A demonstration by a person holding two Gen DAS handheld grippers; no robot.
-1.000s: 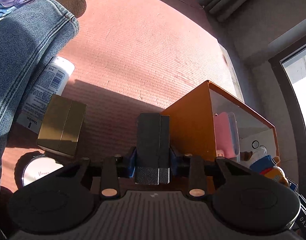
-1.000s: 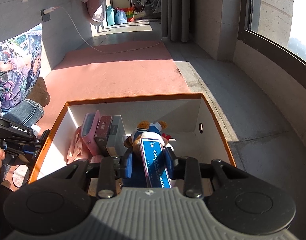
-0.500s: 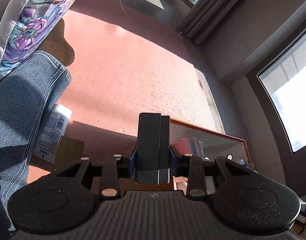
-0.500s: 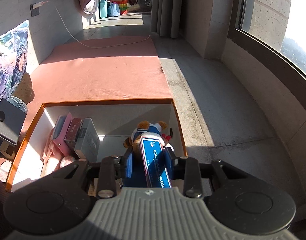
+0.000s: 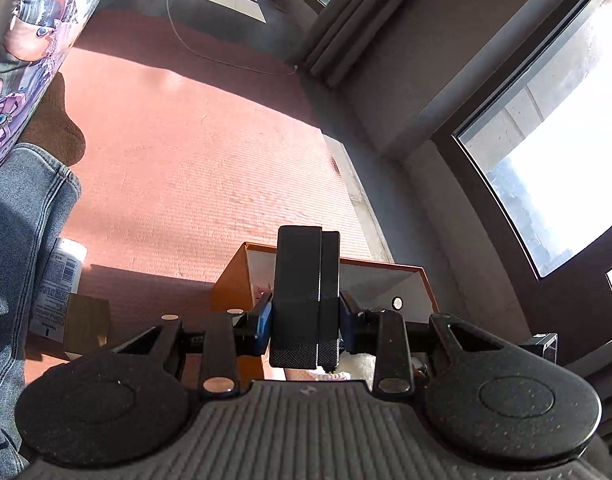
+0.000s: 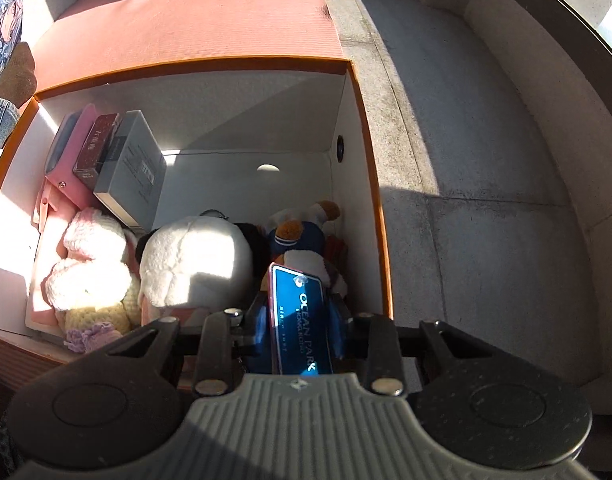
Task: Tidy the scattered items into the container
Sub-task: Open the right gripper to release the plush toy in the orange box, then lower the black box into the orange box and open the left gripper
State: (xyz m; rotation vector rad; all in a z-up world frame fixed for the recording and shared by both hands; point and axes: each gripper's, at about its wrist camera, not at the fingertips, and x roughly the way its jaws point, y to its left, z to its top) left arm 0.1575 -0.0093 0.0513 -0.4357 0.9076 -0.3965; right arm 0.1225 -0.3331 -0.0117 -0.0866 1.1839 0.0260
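Clamping flat faces, the right gripper [image 6: 300, 320] holds a stiff, light card [image 6: 299, 316] over the box [image 6: 367, 160]; the left gripper [image 5: 306, 316] pinches a rigid black case [image 5: 304, 296].

Left tongs [image 5: 307, 316] clamped on a black box, centre frame. Right tongs [image 6: 298, 320] clamped on a blue card, lower centre.

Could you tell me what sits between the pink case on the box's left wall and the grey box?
In the right wrist view, a dark red box stands upright between the pink case and the grey box.
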